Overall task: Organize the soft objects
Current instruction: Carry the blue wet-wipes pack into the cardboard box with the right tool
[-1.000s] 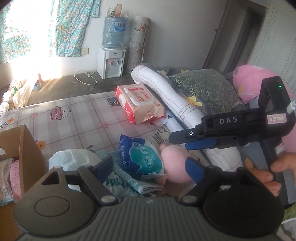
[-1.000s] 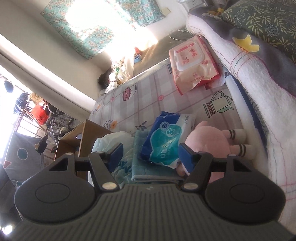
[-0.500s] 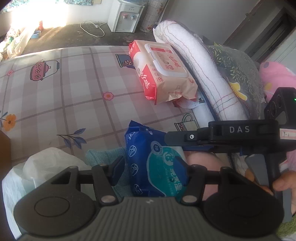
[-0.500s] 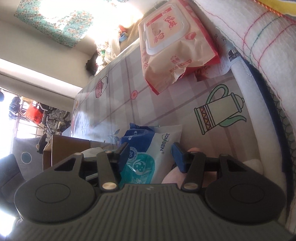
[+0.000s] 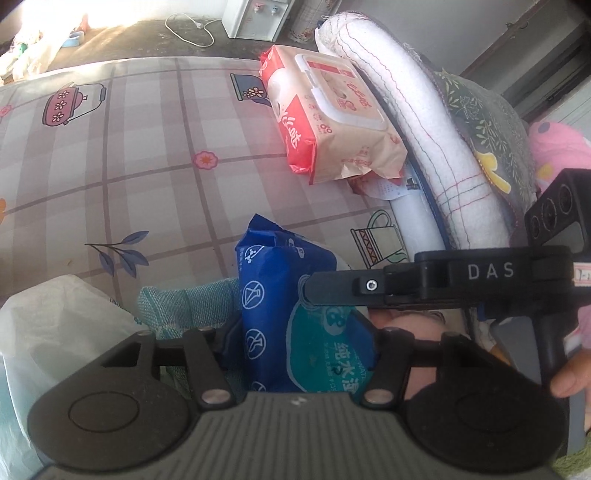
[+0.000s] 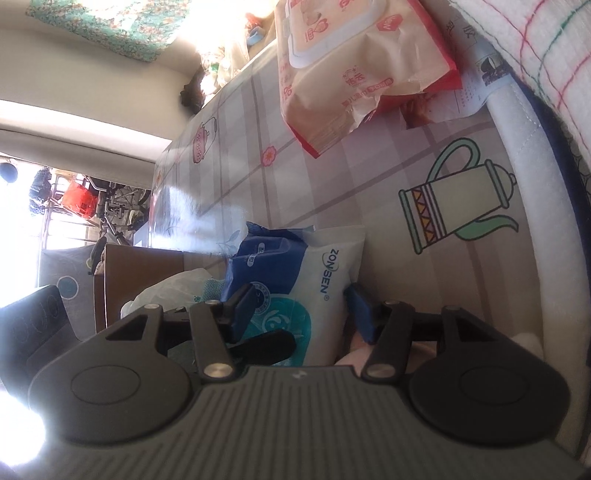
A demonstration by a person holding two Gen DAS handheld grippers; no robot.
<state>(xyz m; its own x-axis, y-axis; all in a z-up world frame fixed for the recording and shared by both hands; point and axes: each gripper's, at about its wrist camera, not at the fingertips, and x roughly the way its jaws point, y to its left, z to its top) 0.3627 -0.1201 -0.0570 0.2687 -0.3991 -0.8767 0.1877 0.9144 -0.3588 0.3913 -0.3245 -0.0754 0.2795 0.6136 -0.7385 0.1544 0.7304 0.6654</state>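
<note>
A blue and white wet-wipe pack (image 5: 295,314) lies on a teal cloth (image 5: 192,302) on the checked mat. My left gripper (image 5: 299,343) is low over it, jaws open on either side of the pack. My right gripper (image 6: 303,306) is also open around the same pack (image 6: 314,273), and shows from the side in the left wrist view (image 5: 332,291). A pink plush toy (image 5: 417,328) lies just right of the pack, mostly hidden. A white plastic bag (image 5: 55,325) lies to the left.
A red and beige wipe pack (image 5: 332,114) lies farther back on the mat (image 5: 129,147). A rolled white quilt (image 5: 417,122) and pillows run along the right. A brown cardboard box (image 6: 140,273) stands at the left. A water dispenser (image 5: 258,18) stands on the floor.
Both grippers have moved down and forward onto the blue wipe pack, which now sits between each pair of jaws. The jaws have narrowed somewhat.
</note>
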